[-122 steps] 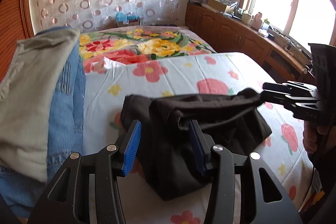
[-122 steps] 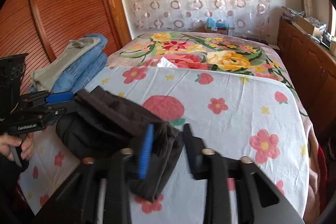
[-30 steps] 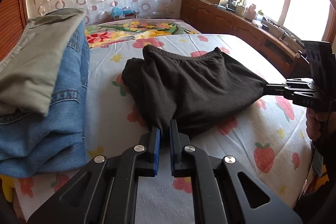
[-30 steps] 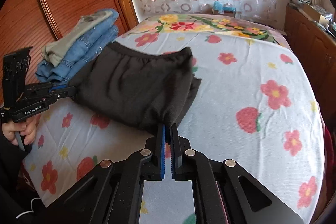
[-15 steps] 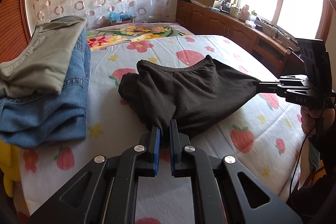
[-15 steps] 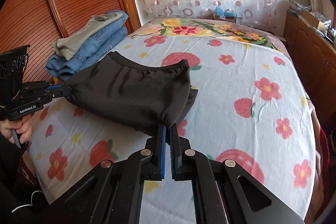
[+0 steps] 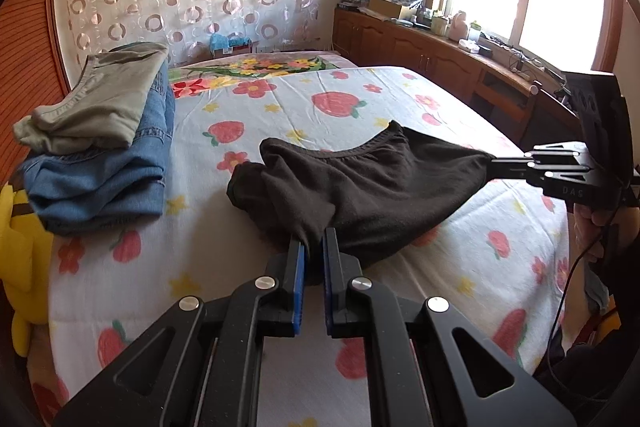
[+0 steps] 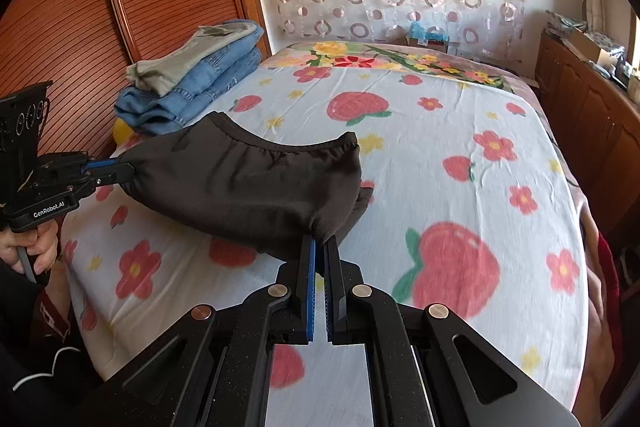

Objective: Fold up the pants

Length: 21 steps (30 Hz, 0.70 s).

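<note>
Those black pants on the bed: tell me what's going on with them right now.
A person is folding the black pants with a handheld gripper in each hand. The left gripper and the right gripper are each clamped shut on a near corner of the fabric, holding it stretched between them just above the flowered bedsheet. The far part of the pants sags toward the sheet. A stack of folded jeans with a khaki garment on top sits at the bed's left edge.

Left gripper jaws clamped, right gripper jaws clamped, angled downward
</note>
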Tool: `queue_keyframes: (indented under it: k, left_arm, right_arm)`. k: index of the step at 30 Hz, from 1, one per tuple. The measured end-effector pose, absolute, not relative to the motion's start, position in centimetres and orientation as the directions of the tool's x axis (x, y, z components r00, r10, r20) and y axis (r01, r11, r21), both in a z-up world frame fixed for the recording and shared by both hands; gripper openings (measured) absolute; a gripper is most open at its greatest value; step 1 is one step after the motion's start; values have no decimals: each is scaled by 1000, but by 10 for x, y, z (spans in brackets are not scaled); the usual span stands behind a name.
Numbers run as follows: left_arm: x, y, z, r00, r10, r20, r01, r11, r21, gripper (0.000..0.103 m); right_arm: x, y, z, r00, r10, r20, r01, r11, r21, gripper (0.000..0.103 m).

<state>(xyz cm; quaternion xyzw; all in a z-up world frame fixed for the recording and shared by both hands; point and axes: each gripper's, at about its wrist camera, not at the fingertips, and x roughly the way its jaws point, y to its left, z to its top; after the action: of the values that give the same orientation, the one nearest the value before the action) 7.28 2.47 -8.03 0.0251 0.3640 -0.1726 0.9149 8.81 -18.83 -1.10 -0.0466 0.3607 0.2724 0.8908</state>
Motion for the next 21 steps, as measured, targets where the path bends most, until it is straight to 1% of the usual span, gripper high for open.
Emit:
queue_keyframes:
  k: [10, 19, 21]
  left_arm:
    - [55, 19, -79, 677, -288, -677, 336, 940, -63, 9]
    - [46, 19, -99, 641, -282, -714, 330, 941, -76, 9]
    - [46, 19, -103, 633, -281, -721, 326, 942, -81, 13]
  right_arm:
    - [61, -199, -8, 586, 468, -662, -512, 847, 146, 3]
    - [53, -201, -19, 548, 465, -695, -521, 840, 151, 3]
    - [51, -200, -23, 539, 462, -704, -521, 840, 153, 3]
